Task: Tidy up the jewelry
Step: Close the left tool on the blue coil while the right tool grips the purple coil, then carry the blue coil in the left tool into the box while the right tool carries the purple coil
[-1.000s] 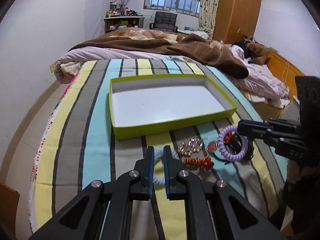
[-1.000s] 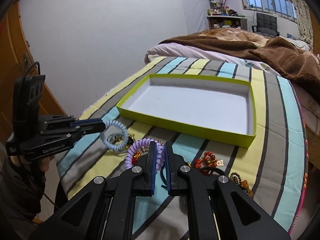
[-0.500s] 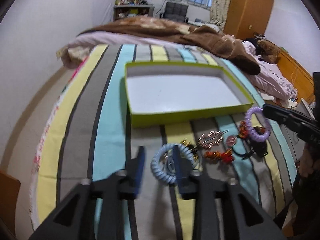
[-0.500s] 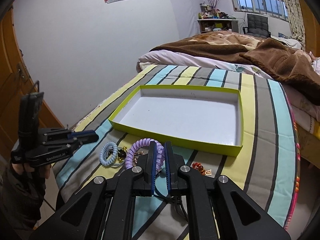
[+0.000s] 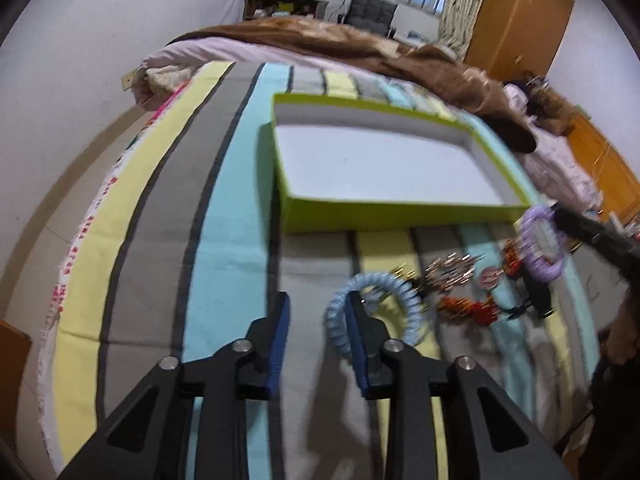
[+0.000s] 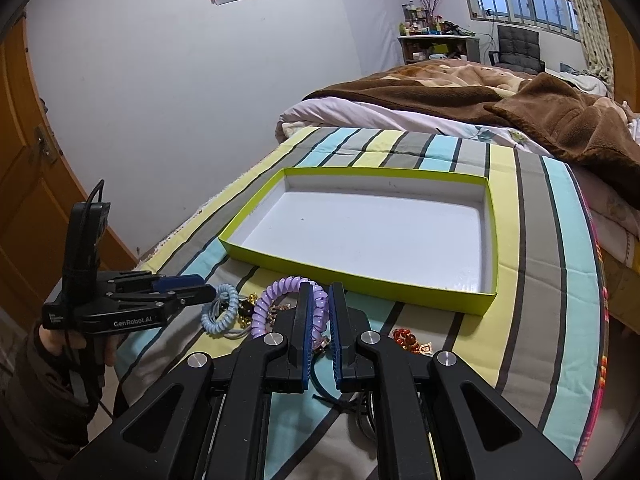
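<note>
I judge the job barely begun; the green tray (image 6: 490, 240) at frame centre holds nothing; my right gripper (image 6: 319, 322) pinches the purple coil bracelet (image 6: 280, 304), a springy plastic spiral, low centre; my left gripper (image 5: 316, 322) is spread, one finger through the blue coil bracelet (image 5: 404, 300) lying on the striped sheet (image 5: 236, 216); other trinkets wait beside it.

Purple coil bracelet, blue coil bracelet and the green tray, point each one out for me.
purple coil bracelet (image 6: 267, 303), right wrist view, left arc.
blue coil bracelet (image 5: 408, 298), left wrist view, right arc.
green tray (image 6: 360, 274), right wrist view, near wall.
</note>
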`<act>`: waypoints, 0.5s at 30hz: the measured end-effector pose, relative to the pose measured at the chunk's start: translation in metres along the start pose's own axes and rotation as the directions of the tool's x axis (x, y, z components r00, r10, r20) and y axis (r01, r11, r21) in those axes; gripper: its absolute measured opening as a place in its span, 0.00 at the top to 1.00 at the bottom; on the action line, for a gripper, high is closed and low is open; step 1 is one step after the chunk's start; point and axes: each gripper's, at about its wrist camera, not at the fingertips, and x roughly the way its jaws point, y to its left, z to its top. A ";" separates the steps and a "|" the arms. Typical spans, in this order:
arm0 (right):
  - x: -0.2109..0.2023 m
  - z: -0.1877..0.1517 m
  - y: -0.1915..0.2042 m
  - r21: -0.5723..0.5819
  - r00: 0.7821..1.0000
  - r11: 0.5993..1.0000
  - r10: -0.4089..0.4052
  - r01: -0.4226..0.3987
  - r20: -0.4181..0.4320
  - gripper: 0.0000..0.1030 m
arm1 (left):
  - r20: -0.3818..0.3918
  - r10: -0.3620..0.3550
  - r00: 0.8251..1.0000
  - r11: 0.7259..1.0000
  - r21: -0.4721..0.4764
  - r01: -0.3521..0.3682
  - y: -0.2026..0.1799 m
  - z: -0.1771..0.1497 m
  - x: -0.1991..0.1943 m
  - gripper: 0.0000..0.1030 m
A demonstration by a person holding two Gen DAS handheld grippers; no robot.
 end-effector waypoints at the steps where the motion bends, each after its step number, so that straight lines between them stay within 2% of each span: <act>1: -0.001 -0.001 0.000 0.001 1.000 1.000 0.001 -0.001 0.002 0.92 | -0.005 -0.002 1.000 1.000 0.001 0.002 -0.001 0.000 0.002 0.75; 6: 0.000 -0.001 0.001 0.002 1.000 1.000 0.004 -0.004 0.002 0.92 | -0.010 0.005 1.000 0.999 0.042 -0.005 -0.007 -0.003 0.000 0.76; 12: 0.002 0.000 0.002 0.006 1.000 1.000 0.005 -0.005 0.001 0.92 | -0.004 0.105 0.994 0.983 0.149 -0.103 -0.023 -0.002 0.004 0.77; 13: 0.002 0.001 0.002 0.006 1.000 1.000 0.004 -0.004 0.001 0.92 | -0.001 0.115 0.993 0.982 0.154 -0.113 -0.024 -0.002 0.004 0.79; 14: 0.002 0.001 0.002 0.005 1.000 1.000 0.002 -0.002 0.001 0.92 | 0.002 0.114 0.993 0.982 0.152 -0.113 -0.024 -0.002 0.004 0.89; 15: 0.001 0.001 0.003 0.005 1.000 1.000 0.002 -0.002 0.003 0.92 | 0.004 0.109 0.994 0.983 0.147 -0.109 -0.023 -0.001 0.004 0.90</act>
